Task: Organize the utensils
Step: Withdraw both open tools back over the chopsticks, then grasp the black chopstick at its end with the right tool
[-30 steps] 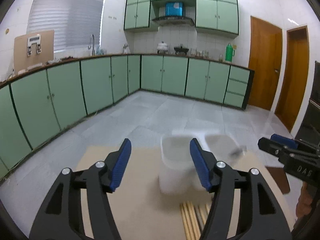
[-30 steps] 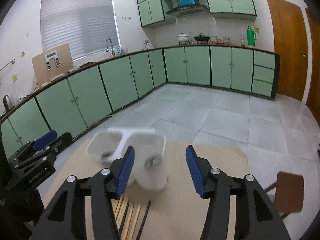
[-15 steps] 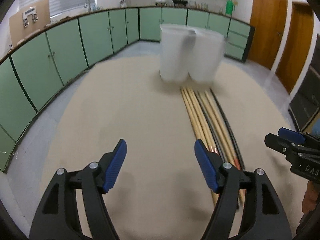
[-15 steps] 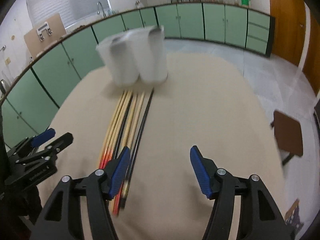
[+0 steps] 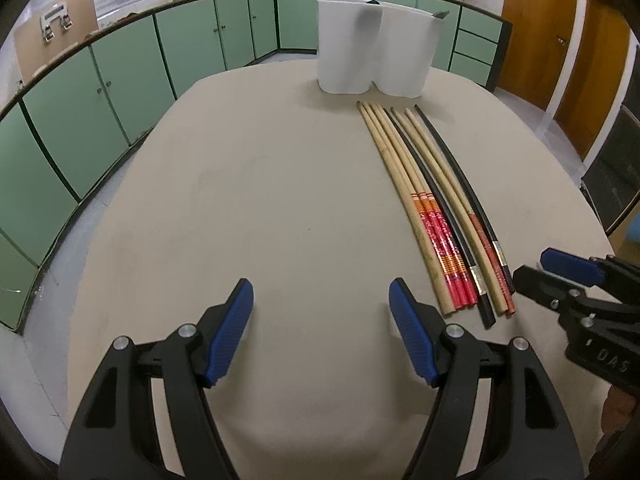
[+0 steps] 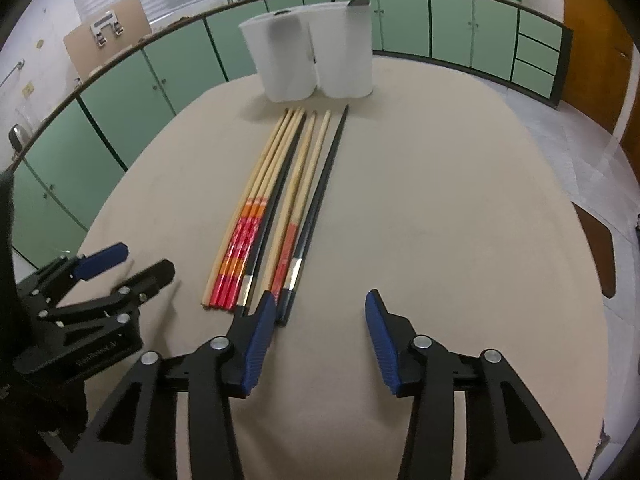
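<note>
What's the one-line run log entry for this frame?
left tool open, empty | right tool open, empty | chopsticks on table | holder upright

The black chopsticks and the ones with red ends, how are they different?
The black chopsticks are dark along the whole length, with a silvery band near the thick end. The red-ended chopsticks are pale wood with red and orange printed handles. Three red-ended ones lie touching; the black ones lie apart. All lie flat on the table.
</note>
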`<state>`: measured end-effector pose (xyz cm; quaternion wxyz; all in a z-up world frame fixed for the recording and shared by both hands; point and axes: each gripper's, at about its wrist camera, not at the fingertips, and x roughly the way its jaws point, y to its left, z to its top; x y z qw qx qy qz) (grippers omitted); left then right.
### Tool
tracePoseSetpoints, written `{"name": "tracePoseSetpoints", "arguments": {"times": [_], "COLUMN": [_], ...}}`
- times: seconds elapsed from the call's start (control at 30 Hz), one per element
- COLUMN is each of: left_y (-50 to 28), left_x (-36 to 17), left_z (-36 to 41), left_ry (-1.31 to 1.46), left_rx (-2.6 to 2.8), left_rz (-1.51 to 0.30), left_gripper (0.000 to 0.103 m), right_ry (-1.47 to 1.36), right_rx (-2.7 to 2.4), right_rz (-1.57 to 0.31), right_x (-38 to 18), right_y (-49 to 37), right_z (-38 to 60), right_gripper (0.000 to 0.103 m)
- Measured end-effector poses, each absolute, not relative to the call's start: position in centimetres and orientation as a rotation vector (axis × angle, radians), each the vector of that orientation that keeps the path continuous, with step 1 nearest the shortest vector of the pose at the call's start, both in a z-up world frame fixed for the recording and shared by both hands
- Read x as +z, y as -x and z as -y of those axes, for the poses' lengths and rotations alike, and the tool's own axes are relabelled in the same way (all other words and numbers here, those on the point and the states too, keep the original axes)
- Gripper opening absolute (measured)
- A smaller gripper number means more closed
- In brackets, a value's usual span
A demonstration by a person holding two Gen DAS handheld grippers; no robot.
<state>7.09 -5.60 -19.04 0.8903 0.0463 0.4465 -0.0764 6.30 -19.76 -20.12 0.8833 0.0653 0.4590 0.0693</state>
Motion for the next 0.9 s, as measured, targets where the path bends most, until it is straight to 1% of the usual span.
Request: {"name": "tracePoseSetpoints", "arguments": {"times": [0.2, 0.4, 0.47, 0.53, 0.6, 0.67, 0.73, 0.9], "left_y": [-7.1, -6.8, -6.6, -6.5, -6.5, -6.5, -6.3, -6.2], "left_x": [-18.8, -18.8, -18.8, -18.9, -18.9, -18.9, -18.9, -18.8], "left_z": [4.8, 4.7, 5.0, 5.2, 5.5, 5.9, 6.2, 7.0], "left_ry": [-0.084, -0.084, -0.083, -0.08, -0.079, -0.081, -0.086, -0.075], "left_rx": [-0.139, -0.145, -0.152, -0.158, -0.163, -0.17, -0.178, -0.21], "left_rz": [-0.928, -0.934, -0.937, -0.939, -0.942, -0.94, -0.936, -0.936], "left_gripper": [0.069, 0.07, 0.07, 0.07, 0.07, 0.07, 0.07, 0.07], "right_ry": [-0.086, -0.075, -0.088, -0.093, -0.07, -0.058, -0.049, -0.044], "right_rx": [0.122, 0.076, 0.101, 0.123, 0.124, 0.145, 0.159, 0.145], "right_rz": [-0.943, -0.933, -0.939, -0.94, -0.934, -0.926, -0.921, -0.904], "right_x": [-20.5, -20.3, -20.3, -20.5, -20.6, -20.6, -20.6, -20.7], "right_y": [-6.4, -6.0, -5.8, -5.7, -5.7, -5.8, -5.9, -5.7], "right_z": [19.1, 20.7, 20.9, 20.8, 20.4, 19.9, 19.5, 19.5], "right_gripper": [0.044, 0.043, 0.039, 0.033, 0.024, 0.012, 0.007, 0.006]}}
